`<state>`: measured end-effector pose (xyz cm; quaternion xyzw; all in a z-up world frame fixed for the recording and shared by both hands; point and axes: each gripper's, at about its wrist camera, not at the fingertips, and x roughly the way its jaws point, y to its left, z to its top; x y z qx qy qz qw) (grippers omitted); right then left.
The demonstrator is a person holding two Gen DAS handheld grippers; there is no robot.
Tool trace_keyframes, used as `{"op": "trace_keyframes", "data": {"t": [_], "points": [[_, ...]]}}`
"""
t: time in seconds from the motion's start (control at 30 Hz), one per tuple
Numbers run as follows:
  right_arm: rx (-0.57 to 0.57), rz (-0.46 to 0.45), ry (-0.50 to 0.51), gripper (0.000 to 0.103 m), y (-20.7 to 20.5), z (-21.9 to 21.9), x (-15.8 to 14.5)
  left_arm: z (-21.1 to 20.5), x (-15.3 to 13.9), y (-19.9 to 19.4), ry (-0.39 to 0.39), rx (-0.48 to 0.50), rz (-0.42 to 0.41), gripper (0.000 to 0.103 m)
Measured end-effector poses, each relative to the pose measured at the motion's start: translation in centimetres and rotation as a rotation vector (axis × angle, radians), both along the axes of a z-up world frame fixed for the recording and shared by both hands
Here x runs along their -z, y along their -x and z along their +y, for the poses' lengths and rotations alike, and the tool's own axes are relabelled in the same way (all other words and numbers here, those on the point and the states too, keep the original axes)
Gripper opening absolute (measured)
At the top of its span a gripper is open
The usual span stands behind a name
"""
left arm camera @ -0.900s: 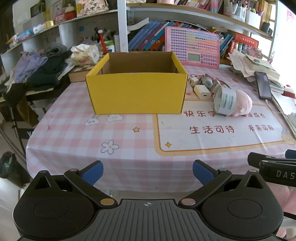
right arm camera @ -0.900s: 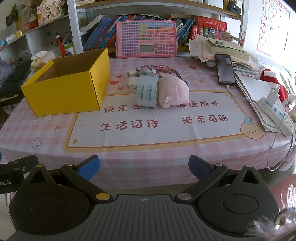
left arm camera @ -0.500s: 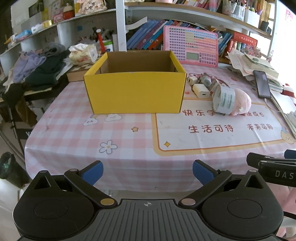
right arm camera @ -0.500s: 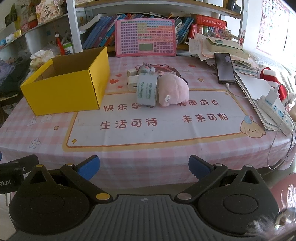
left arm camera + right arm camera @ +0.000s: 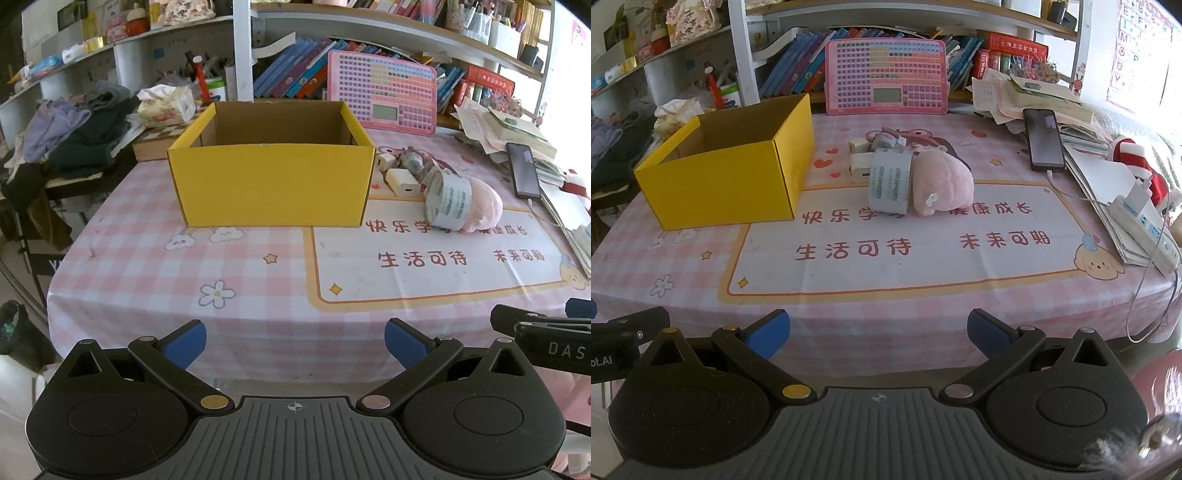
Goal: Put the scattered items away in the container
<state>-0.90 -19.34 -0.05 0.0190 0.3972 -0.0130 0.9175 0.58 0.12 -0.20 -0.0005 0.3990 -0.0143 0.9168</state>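
Task not yet begun: yellow box [image 5: 271, 184] appears empty, tape roll [image 5: 890, 181], pink plush [image 5: 942, 184] and chargers [image 5: 402, 182] beside it, while left gripper [image 5: 293, 338] and right gripper [image 5: 879, 328] gape wide, holding nothing.

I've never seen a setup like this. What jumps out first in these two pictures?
The bright yellow box stands open on the left part of the pink checked tablecloth. Just right of it lies a small huddle of things: a roll of tape leaning against a pink plush toy, with white chargers behind. At the bottom of each view an open gripper holds nothing.
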Motion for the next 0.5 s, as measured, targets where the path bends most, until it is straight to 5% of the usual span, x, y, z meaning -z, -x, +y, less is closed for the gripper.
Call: {"op": "trace_keyframes", "data": {"t": [0.5], "points": [[0.0,-0.003,0.008,0.103,-0.07,0.46,0.03,0.24,0.12,-0.01,0.001,-0.005,0.003,0.103]]}}
